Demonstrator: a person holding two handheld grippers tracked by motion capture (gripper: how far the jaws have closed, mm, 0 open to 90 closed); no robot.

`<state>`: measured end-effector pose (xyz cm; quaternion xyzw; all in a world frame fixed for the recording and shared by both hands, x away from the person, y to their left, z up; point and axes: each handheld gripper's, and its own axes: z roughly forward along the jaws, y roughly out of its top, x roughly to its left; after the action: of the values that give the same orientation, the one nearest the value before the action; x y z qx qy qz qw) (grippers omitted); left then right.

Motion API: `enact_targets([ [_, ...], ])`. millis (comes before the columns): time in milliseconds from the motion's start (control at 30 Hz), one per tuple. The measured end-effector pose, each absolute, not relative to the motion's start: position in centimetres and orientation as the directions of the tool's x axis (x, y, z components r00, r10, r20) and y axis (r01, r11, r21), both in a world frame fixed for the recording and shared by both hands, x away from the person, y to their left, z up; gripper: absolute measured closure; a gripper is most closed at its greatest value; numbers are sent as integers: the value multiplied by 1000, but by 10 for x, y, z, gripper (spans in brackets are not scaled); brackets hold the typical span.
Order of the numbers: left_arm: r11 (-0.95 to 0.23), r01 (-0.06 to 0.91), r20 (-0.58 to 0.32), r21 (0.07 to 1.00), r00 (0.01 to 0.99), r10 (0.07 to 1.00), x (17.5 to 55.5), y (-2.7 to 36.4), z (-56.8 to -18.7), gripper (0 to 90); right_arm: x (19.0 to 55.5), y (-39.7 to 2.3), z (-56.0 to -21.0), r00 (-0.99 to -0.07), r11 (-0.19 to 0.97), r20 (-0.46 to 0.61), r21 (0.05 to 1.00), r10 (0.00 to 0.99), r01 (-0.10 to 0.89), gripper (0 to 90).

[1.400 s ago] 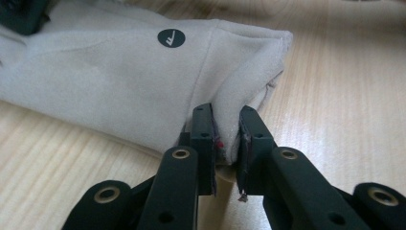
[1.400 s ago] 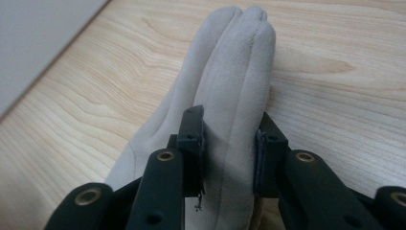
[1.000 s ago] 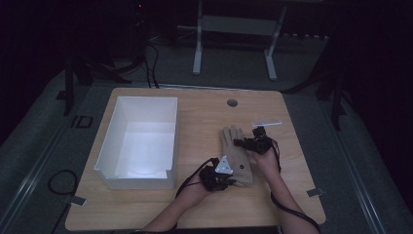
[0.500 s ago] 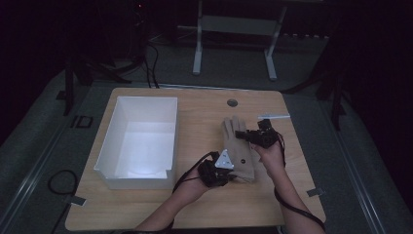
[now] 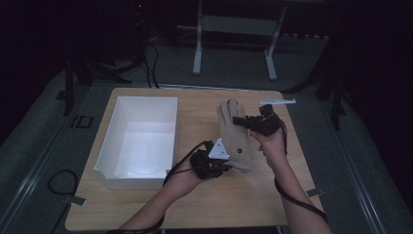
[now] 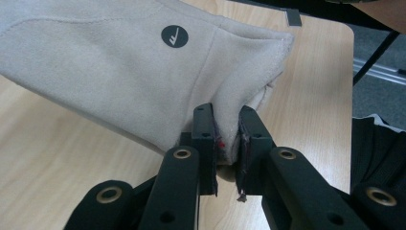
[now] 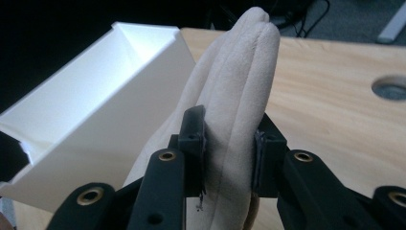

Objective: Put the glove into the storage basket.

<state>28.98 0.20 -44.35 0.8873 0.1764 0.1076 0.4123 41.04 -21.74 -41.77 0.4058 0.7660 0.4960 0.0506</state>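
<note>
We hold a beige glove (image 5: 235, 134) just right of the white box (image 5: 141, 141). Our left hand-held gripper (image 6: 226, 143) pinches its cuff and our right hand-held gripper (image 7: 230, 143) clamps its fingers. A round black badge (image 6: 174, 36) on the glove bears a white tick-like mark.

You have one beige glove (image 5: 234, 136) in front of you, and it bears one round dark badge (image 6: 174, 36). You have one white box (image 5: 141, 141), open at the top. One wooden surface (image 5: 195, 204) carries them both, and it has one round hole (image 7: 391, 88) in its top. One thin pale strip (image 5: 277, 102) lies at its far edge. You are working with two tongs: the left tongs (image 6: 226, 143) and the right tongs (image 7: 232, 143), each with two black jaws. Two forearms come in, one to each.
</note>
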Motion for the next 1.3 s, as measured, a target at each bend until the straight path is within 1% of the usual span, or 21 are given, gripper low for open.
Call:
enact_targets([
  [167,-595,220,70,773,903,425,287,16,-426,809,411,-201,-395,-684,194,297,816,666,544,711],
  [267,-590,221,80,776,894,440,286,26,-417,809,413,-189,-383,-698,193,297,825,651,531,712],
  [400,-583,227,85,780,885,458,284,41,-408,809,415,-174,-375,-714,202,288,832,638,516,711],
  [900,-569,266,101,779,841,531,269,100,-397,810,418,-111,-363,-761,232,293,836,579,498,712],
  [1300,-532,321,87,783,791,605,265,145,-403,809,422,-60,-361,-787,253,302,832,538,493,713],
])
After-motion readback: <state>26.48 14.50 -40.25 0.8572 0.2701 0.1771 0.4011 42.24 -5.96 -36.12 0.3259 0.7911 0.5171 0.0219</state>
